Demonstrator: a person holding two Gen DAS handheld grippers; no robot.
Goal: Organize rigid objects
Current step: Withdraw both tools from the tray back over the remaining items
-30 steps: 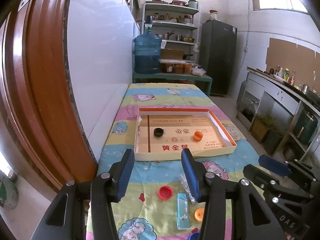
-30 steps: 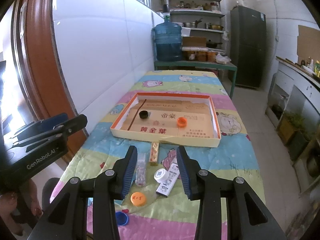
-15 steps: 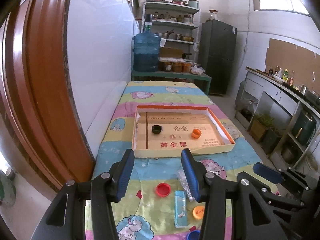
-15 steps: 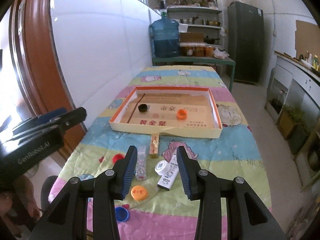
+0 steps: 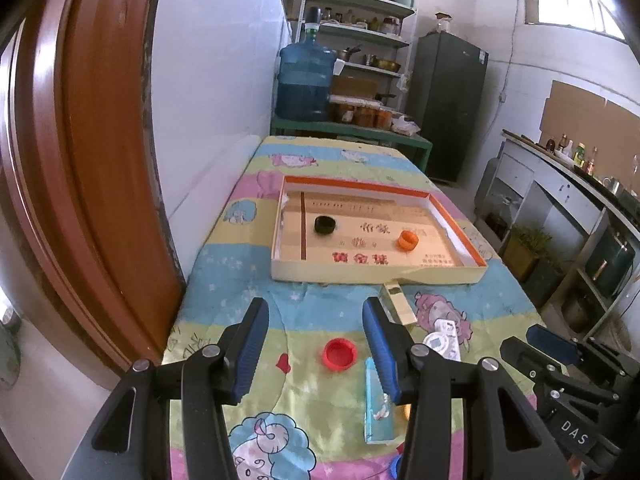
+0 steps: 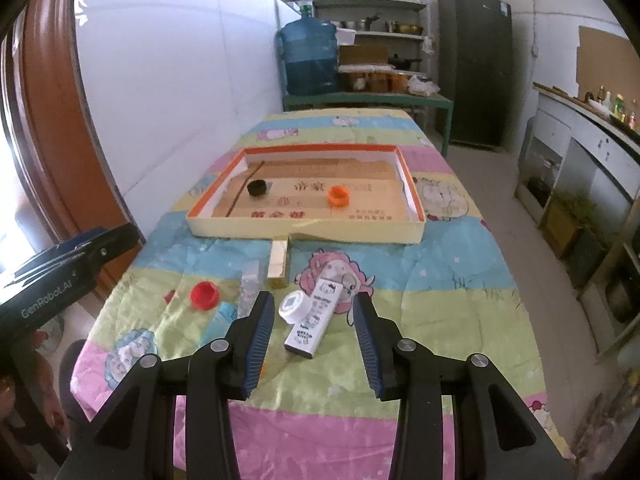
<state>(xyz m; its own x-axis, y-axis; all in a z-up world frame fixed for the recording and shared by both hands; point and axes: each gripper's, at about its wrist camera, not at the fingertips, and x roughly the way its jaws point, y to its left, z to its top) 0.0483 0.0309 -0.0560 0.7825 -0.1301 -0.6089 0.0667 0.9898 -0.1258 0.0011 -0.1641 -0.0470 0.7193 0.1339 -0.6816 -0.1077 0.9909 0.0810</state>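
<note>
Between right tongs [image 6: 314, 322]: round cap [image 6: 292, 306] (plastic)

Cartoon-cloth table [image 6: 460, 276]: tray [image 6: 304, 236], caps, boxes.

Both wrist views look down the table, sharing the tray [image 5: 376, 276]

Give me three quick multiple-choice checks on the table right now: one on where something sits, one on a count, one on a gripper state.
1. Where is the red cap?
A. in the tray
B. on the cloth, short of the tray
C. held by a gripper

2. How many caps lie in the tray?
A. one
B. two
C. four

3. The right gripper is:
A. open, holding nothing
B. shut on the white box
C. shut on a cap

Key: 1 B, it lies on the patterned cloth. 2 B, only the black cap and orange cap. 3 A, its fingers stand apart above the white box.
</note>
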